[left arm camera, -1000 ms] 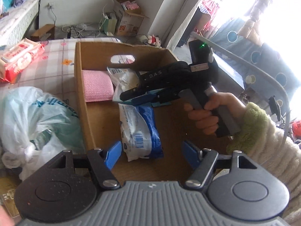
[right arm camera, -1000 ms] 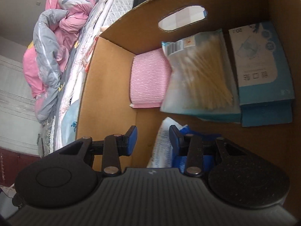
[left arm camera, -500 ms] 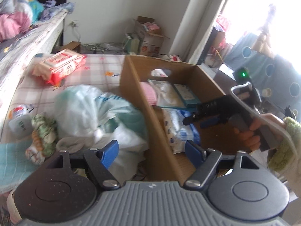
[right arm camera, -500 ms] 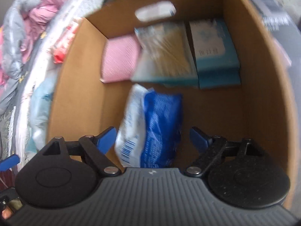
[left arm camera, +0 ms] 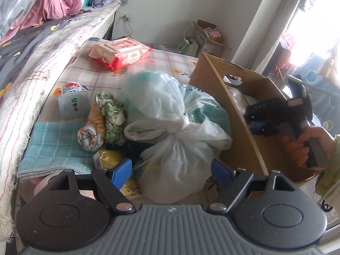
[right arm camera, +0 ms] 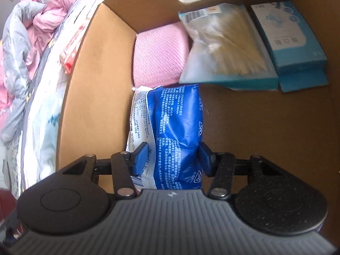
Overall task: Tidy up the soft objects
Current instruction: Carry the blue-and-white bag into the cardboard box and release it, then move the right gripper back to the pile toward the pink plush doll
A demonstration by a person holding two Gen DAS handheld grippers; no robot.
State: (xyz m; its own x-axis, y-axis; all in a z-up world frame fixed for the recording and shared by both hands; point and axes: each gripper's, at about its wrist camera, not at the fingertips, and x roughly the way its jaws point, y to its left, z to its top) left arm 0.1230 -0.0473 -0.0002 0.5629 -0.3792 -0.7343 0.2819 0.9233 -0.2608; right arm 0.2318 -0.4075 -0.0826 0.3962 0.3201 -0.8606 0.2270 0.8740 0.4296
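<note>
The left claw is spread wide with nothing between its blue pads, its jaws having just been opening; it hangs over a knotted white plastic bag lying on the checked bed sheet. Just left of the bag sit a gold packet, a blue towel, and rolled cloths in orange and green. Further back are a small white tub and a red pack of wipes. To the right of the bag stands a cardboard box, and a hand holds the right gripper down inside it.

In the right wrist view, the right claw has just been closing, and its pads press both sides of a blue and white wipes pack, which lies on the floor of the box near its left wall. Beyond the pack, along the far wall, lie a pink cloth, a clear bag of cotton swabs partly over it, and stacked light blue packs in the right corner. A pink and grey quilt is heaped on a bed outside the box at left.
</note>
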